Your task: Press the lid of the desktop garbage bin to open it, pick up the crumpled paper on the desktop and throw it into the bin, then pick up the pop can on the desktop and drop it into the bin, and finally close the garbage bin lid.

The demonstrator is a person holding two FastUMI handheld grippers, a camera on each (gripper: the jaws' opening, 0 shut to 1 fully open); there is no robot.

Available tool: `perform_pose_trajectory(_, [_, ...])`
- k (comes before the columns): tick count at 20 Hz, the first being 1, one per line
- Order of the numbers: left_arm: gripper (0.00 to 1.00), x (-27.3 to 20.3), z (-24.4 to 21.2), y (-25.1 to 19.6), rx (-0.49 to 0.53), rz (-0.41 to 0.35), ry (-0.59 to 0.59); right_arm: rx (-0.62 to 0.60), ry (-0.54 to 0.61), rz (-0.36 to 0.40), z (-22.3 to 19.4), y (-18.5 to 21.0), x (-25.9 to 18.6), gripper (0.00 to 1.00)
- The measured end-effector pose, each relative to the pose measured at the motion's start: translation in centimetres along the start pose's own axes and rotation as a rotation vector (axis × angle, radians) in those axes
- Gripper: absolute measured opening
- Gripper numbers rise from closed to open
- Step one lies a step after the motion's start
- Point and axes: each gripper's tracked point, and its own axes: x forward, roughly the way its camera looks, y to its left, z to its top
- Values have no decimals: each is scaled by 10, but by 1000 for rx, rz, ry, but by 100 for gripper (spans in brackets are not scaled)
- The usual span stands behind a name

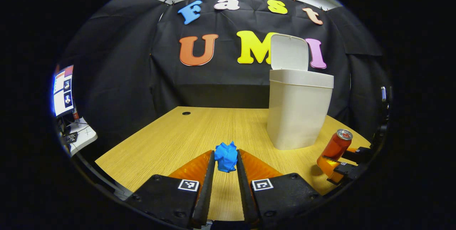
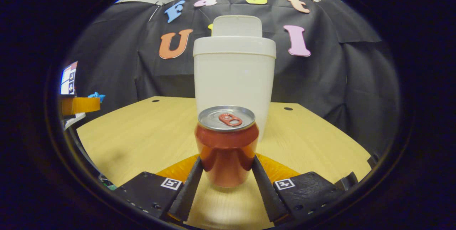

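Left gripper (image 1: pixel 226 162): both fingers clenched on the crumpled ball of blue paper (image 1: pixel 226 156), held above the near edge of the bench. Right gripper (image 2: pixel 226 173): both fingers pressing the sides of the red aluminium pop can (image 2: pixel 227 144), grasped low on its body; in the left gripper view the same can (image 1: pixel 336 145) leans near the right edge of the bench.

Light wood-grain bench (image 1: pixel 171 137): largest item; wide bare top toward the left and far edges, a cable hole (image 1: pixel 186 113) near the far-left corner. Plenty of room for the left gripper's approach.

Tall off-white plastic garbage bin (image 1: pixel 297 116): stands toward the far right of the bench, flip lid (image 1: pixel 289 52) upright and open.

Risks, judged:
- Two loaded grippers heading for one opening could collide above the rim; paper is due first.
- A sideways knock could shift or tip the bin, likely light.
- A bump on the upright lid could swing it shut early.
- The low, tilted hold on the can may let it pivot or slip.
- Paper released short of the rim would fall on the bench.
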Motion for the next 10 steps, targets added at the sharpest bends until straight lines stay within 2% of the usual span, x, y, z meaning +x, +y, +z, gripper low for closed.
perform_pose_trajectory(5, [40, -2, -1, -8, -17, 14, -3, 32, -48, 37, 48, 5, -19, 77])
perform_pose_trajectory(8, [40, -3, 8, -23, -58, 2, -19, -47, -99, -32, 77, -20, -37, 77])
perform_pose_trajectory(10, [40, -3, 17, -40, -92, -19, -32, -42, -122, -35, 96, -30, -52, 77])
